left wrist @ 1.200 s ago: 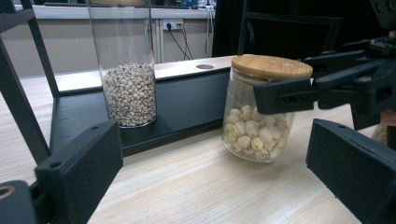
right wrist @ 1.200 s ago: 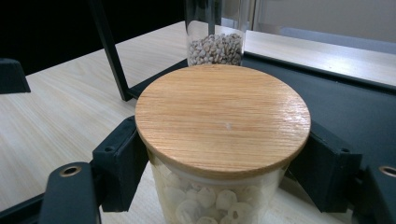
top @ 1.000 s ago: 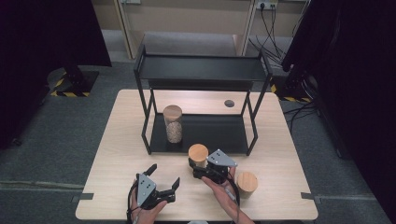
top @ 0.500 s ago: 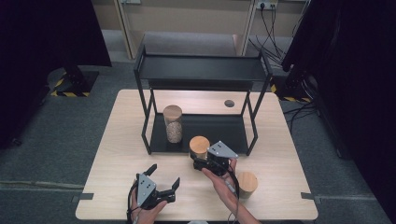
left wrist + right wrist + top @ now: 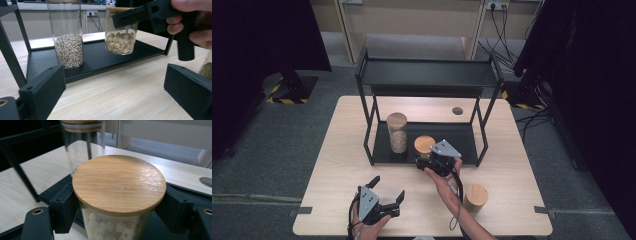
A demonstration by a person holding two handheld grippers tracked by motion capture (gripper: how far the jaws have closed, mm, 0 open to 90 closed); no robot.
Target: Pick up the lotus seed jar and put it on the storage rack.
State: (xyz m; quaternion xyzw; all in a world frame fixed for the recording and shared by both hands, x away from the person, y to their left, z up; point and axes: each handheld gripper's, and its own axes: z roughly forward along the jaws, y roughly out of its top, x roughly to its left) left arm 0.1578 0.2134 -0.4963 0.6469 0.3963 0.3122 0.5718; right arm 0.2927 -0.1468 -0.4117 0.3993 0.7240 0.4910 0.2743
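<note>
Surface of pale wood is carrying a black two-tier rack, whose lower shelf is holding a tall grain jar. Just beside it, the right gripper is clamping a short wooden-lidded jar of pale round seeds between its fingers, below the lid, over the shelf's front edge. Near the front edge, the left gripper is resting with fingers spread wide, gripping nothing.

The right gripper carries the short wooden-lidded jar away from the table's front, over the edge of the black rack's lower shelf, nearer the tall grain jar.
</note>
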